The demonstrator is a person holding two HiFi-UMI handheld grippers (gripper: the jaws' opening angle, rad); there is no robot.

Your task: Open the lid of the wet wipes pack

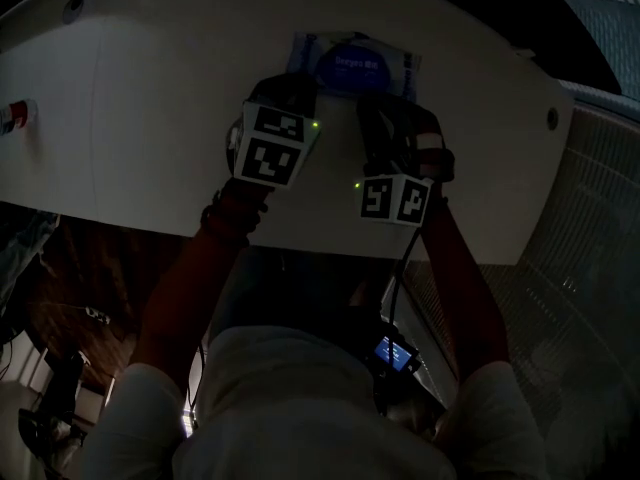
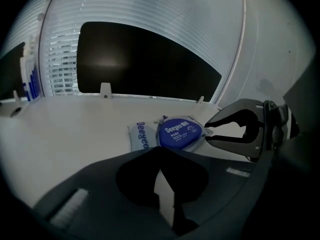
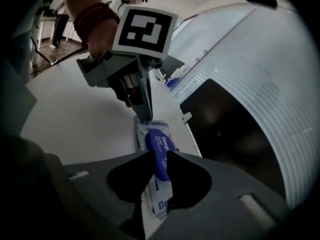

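Note:
The wet wipes pack [image 1: 352, 64] lies flat near the far edge of the white table [image 1: 150, 118], its round blue lid [image 2: 180, 133] facing up. My left gripper [image 1: 283, 90] stands over the pack's left end, where its fingers [image 3: 136, 96] come down together onto the wrapper. From its own camera, the left gripper [image 2: 160, 156] has only a thin sliver of table between its jaws. My right gripper [image 1: 388, 108] reaches in from the right. Its fingertips [image 2: 206, 124] pinch the lid's right edge, and the blue lid [image 3: 159, 151] fills the gap of the right gripper [image 3: 159, 158].
A small red-and-white object [image 1: 12, 116] sits at the table's left end. Blue-labelled bottles [image 2: 29, 79] stand far left by the window blinds. The table's near edge [image 1: 300, 238] runs just below both marker cubes.

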